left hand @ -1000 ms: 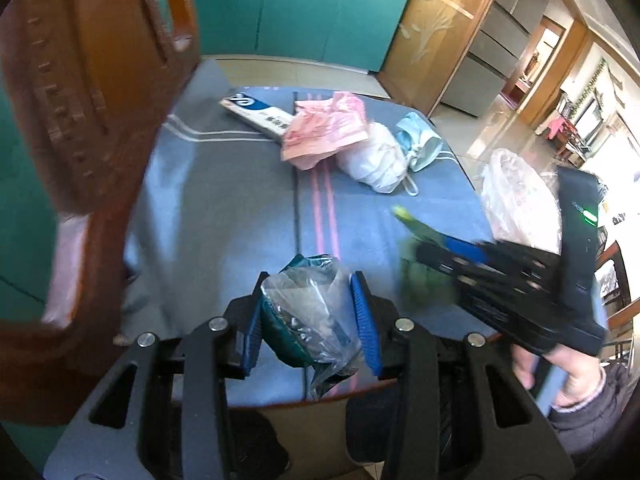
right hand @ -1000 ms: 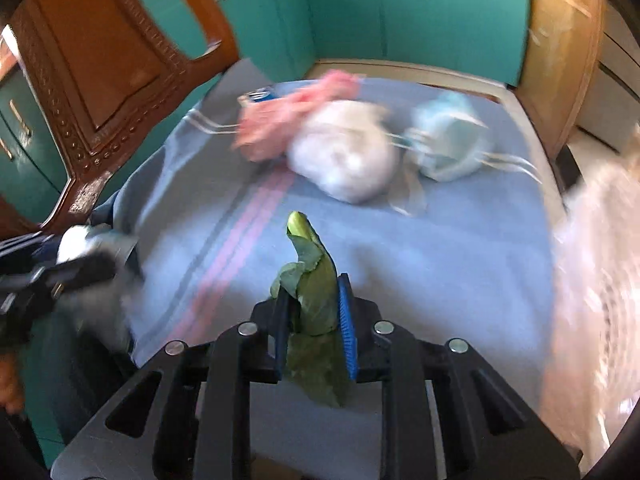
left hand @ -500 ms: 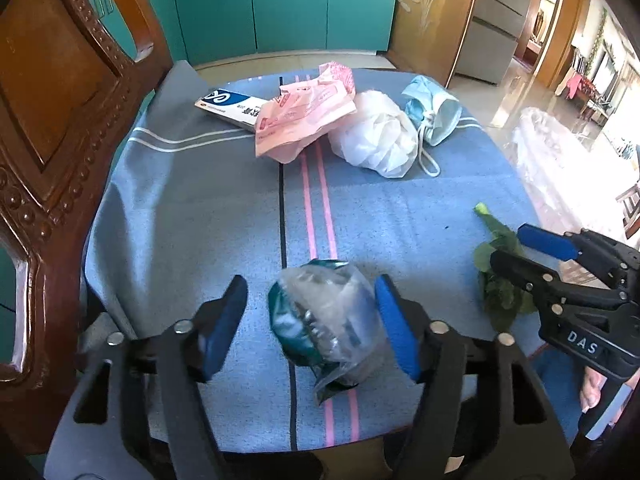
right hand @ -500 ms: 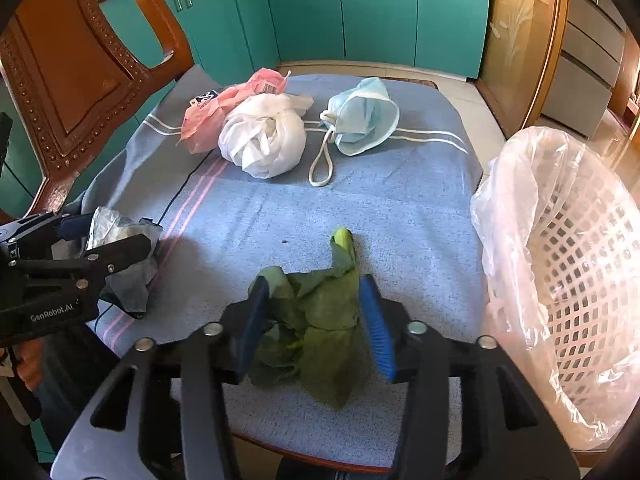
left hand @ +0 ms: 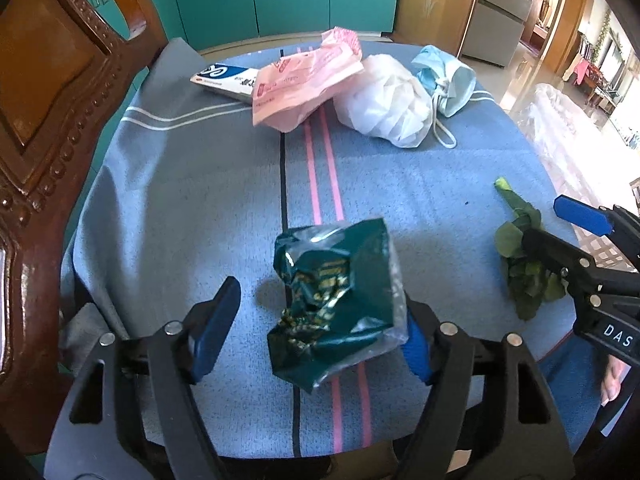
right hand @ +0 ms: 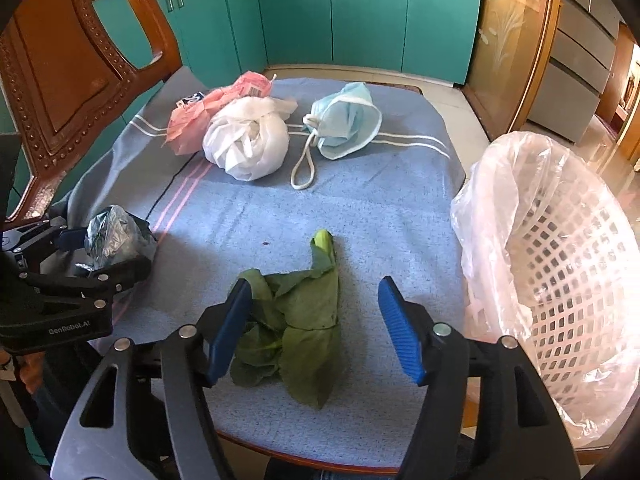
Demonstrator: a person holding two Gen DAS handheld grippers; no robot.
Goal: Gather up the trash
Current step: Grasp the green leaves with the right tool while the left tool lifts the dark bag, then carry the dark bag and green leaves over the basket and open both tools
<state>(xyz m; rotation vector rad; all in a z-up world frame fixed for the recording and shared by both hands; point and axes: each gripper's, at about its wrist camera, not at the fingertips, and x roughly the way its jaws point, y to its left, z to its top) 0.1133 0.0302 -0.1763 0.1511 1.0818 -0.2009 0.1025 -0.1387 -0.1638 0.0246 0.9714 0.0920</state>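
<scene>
Both tools have just been opening. Left tool (left hand: 320, 332) stands spread over a crumpled green wrapper (left hand: 336, 300) lying on the counter (left hand: 200, 200); its right pad touches the wrapper, its left pad is clear, nothing gripped. Right tool (right hand: 316, 328) gapes around a leaf (right hand: 300, 320) flat on the counter, holding nothing. Beyond the leaf sit a white bag (right hand: 248, 144), pink bag (right hand: 200, 116) and blue mask (right hand: 344, 124). Right of the leaf stands a lined basket (right hand: 560, 272).
</scene>
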